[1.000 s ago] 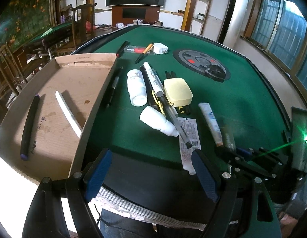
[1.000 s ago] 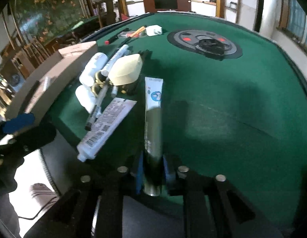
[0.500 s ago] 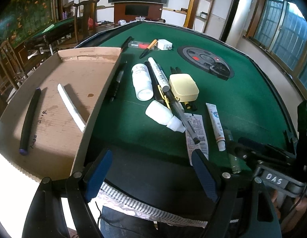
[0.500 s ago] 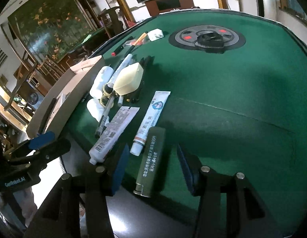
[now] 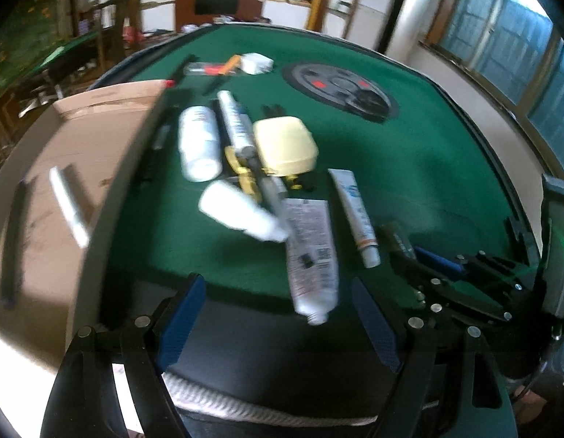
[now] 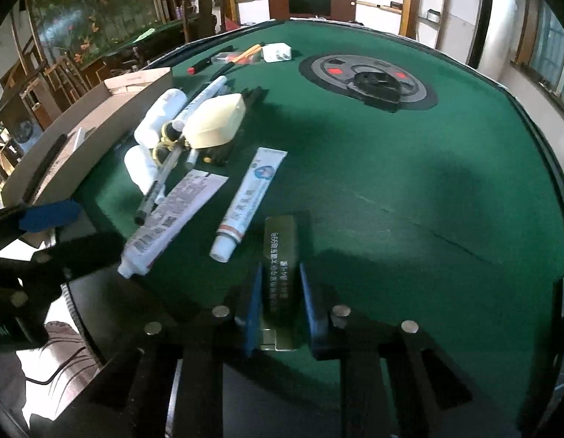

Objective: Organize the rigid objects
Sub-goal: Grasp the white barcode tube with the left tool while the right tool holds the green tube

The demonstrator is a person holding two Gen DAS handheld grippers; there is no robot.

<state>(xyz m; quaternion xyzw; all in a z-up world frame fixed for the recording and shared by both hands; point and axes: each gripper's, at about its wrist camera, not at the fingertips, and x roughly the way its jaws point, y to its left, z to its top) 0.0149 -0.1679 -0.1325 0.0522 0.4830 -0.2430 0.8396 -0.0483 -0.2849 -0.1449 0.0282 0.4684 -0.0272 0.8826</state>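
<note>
Green felt table (image 6: 391, 189) bears right tongs (image 6: 281, 303) closing on dark box (image 6: 280, 255); left tongs (image 5: 278, 325) spread.

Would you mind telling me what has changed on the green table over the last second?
The right gripper first held the white tube, let it go beside the grey tube, and is now closing on the dark olive box, which sits between its pads. The left gripper stayed wide open and empty, shifting slightly. The pile around the yellow case and the cardboard tray look unchanged.
</note>
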